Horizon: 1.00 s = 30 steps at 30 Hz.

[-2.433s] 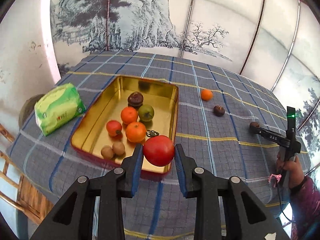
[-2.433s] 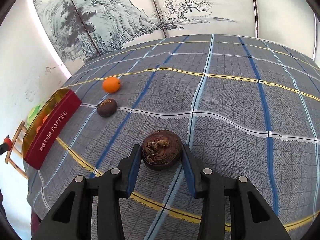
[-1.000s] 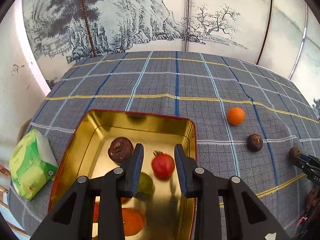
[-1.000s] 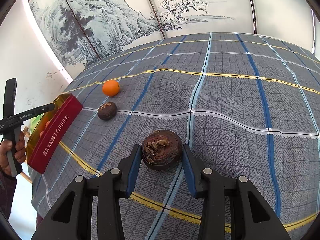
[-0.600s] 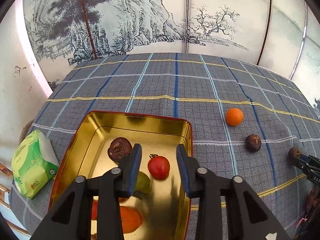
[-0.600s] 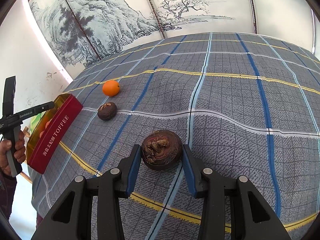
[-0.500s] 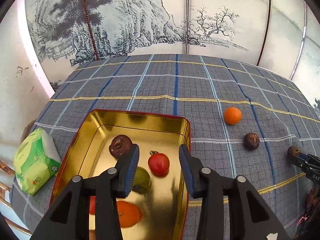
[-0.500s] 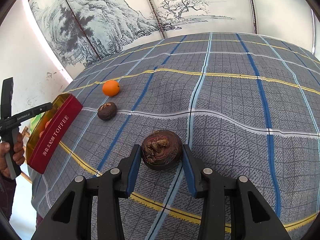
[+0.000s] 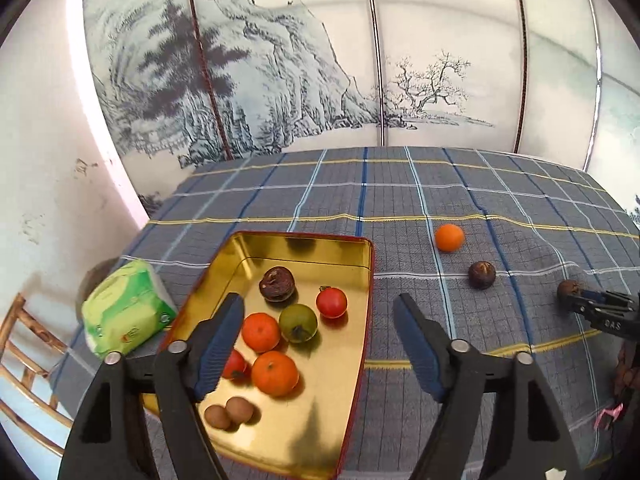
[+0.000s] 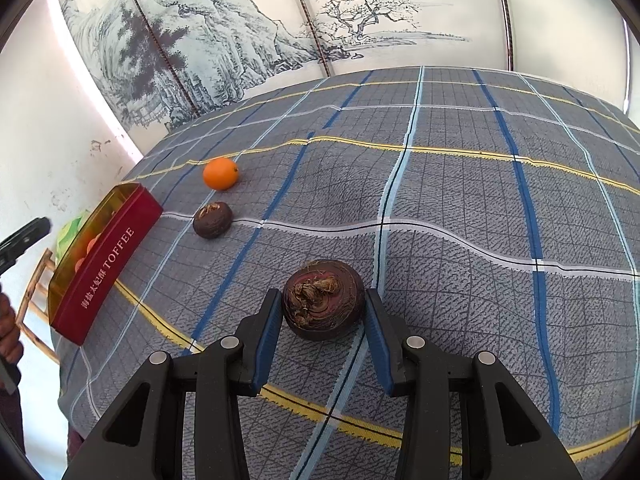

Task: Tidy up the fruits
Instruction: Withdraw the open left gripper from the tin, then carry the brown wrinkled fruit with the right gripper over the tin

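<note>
A gold tin tray (image 9: 352,360) with red sides holds several fruits, among them a red tomato (image 9: 331,302), a green fruit (image 9: 298,323), oranges and a brown round fruit (image 9: 277,283). My left gripper (image 9: 318,344) is open and empty above the tray. An orange (image 9: 449,237) and a dark brown fruit (image 9: 481,275) lie on the checked cloth to the right. My right gripper (image 10: 320,320) is shut on a dark brown round fruit (image 10: 323,299) that rests on the cloth; it also shows in the left wrist view (image 9: 568,290).
A green tissue pack (image 9: 124,312) lies left of the tray. The tray's red side (image 10: 102,268) reads TOFFEE in the right wrist view, with the orange (image 10: 220,173) and brown fruit (image 10: 212,219) beside it. A wooden chair (image 9: 24,360) stands at the table's left edge. A painted screen stands behind.
My left gripper let the red tomato go into the tray, opened wide and drew back upward. My right gripper has stayed shut on the brown fruit without moving.
</note>
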Motion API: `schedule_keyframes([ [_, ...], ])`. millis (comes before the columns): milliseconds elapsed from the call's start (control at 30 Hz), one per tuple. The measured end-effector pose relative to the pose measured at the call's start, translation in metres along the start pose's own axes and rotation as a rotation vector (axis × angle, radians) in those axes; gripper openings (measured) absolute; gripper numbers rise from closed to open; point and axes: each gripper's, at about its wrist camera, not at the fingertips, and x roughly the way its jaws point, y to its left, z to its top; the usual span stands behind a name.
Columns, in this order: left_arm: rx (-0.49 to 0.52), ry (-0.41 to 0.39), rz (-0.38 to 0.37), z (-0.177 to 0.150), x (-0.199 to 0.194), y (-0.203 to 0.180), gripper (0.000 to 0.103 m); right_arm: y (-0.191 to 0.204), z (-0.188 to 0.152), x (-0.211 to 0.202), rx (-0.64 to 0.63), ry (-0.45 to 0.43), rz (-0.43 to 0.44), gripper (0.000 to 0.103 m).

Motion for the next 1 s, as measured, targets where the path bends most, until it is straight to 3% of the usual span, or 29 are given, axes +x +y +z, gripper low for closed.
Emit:
schedule_keyframes([
  [333,-0.019,-0.063,0.048,-0.019,-0.045,0.003,0.089,0.011,0.0,0.005,-0.047,0.01,-0.06,0.042],
  [667,-0.067,-0.046,0.063,-0.04,-0.061,0.015,0.092,0.024,-0.005,0.006,-0.101,0.023,-0.124,0.042],
  [1000,-0.118,-0.033,0.059,-0.057,-0.067,0.033,0.096,0.052,-0.026,-0.012,-0.101,0.032,-0.085,0.042],
])
